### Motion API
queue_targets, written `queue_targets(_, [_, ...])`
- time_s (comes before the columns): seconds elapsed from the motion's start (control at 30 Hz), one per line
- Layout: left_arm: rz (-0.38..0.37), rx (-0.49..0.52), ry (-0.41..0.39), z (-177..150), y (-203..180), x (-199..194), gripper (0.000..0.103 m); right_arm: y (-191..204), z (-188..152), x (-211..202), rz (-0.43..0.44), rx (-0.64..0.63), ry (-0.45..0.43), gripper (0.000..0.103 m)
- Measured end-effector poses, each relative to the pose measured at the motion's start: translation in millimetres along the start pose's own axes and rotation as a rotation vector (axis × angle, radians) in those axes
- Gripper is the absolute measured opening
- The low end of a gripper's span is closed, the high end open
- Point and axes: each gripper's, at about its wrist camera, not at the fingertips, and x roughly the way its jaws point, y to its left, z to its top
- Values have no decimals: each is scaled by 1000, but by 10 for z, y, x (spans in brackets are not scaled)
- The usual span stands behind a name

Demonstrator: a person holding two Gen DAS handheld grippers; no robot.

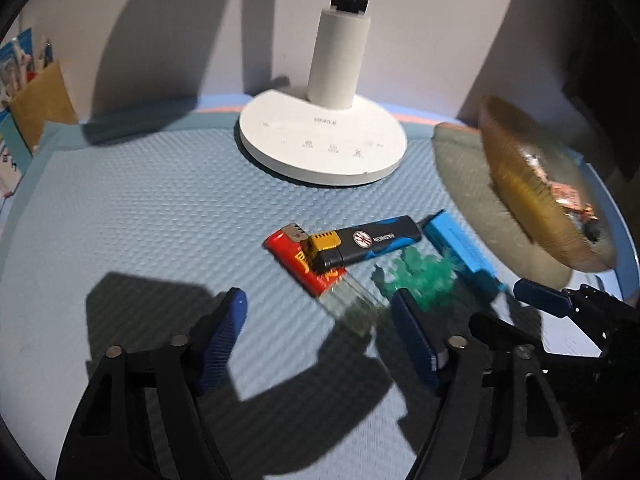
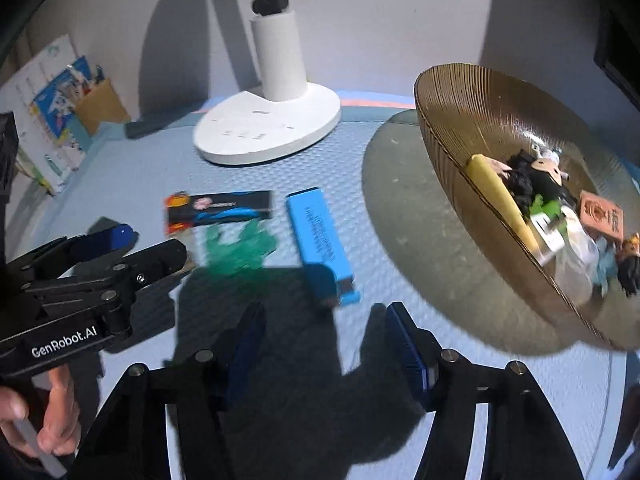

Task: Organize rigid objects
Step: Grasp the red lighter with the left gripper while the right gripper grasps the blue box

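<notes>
A black-and-blue lighter (image 1: 372, 242) lies across a red lighter (image 1: 300, 260) on the light blue mat (image 1: 140, 220). A green translucent toy (image 1: 420, 276) and a light blue lighter (image 1: 460, 248) lie to their right. In the right wrist view the blue lighter (image 2: 320, 240), the green toy (image 2: 240, 248) and the black-and-blue lighter (image 2: 224, 208) show too. My left gripper (image 1: 320, 332) is open and empty, just short of the lighters. My right gripper (image 2: 324, 344) is open and empty, just short of the blue lighter. An amber glass bowl (image 2: 460, 120) at the right holds several small items.
A white desk lamp base (image 1: 324, 140) stands at the back of the mat, also in the right wrist view (image 2: 272, 124). The bowl (image 1: 516, 184) is tilted at the far right. A brown box (image 1: 40, 108) with papers stands at the back left by the wall.
</notes>
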Motion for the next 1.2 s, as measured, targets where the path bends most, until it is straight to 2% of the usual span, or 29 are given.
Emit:
queue_targets(0.13, [22,40,-34,-2,-25,47,61,75,59,90,-30,-35,-30,62])
queue_targets(0.2, [19,44,-34,1,27,43,48,117,97,123,-39,-47,-37,62])
queue_targets(0.27, [-6,34,-25,-10,124,10,43,121,126,148,-44,-49,-48,62])
queue_targets(0.37, [-91,-16,-2,-27,295,-60,43,141,127,162,-38,-67,-67,55])
queue_targets(0.43, [-111,-18,8,-61,383,-98,43,178,111,155,-28,-79,-78,44])
queue_targets(0.53, [-111,1,10,-74,414,-110,43,238,79,134,-27,-103,-91,34])
queue_targets(0.6, [-106,4,16,-47,377,-90,47,290,58,128,-42,-121,-100,31])
queue_targets(0.7, [-97,-2,17,37,299,-28,60,330,39,126,-60,-138,-109,31])
queue_targets(0.77, [-62,22,4,96,221,41,60,312,38,123,-52,-129,-109,31])
queue_targets(0.83, [-5,72,-16,108,157,97,46,269,45,128,-27,-107,-106,31])
queue_targets(0.87, [8,89,-27,99,153,97,36,244,51,131,-13,-96,-104,31])
queue_targets(0.9, [-2,101,-33,84,171,83,27,239,43,122,-8,-93,-105,31])
queue_targets(0.97, [-63,97,-25,48,267,20,20,253,38,115,-9,-100,-105,30])
queue_targets(1.03, [-106,92,-18,-21,341,-60,19,279,17,92,-7,-113,-110,24])
queue_targets(1.2, [-128,154,2,-338,335,-294,19,255,-109,-21,26,-97,-97,24])
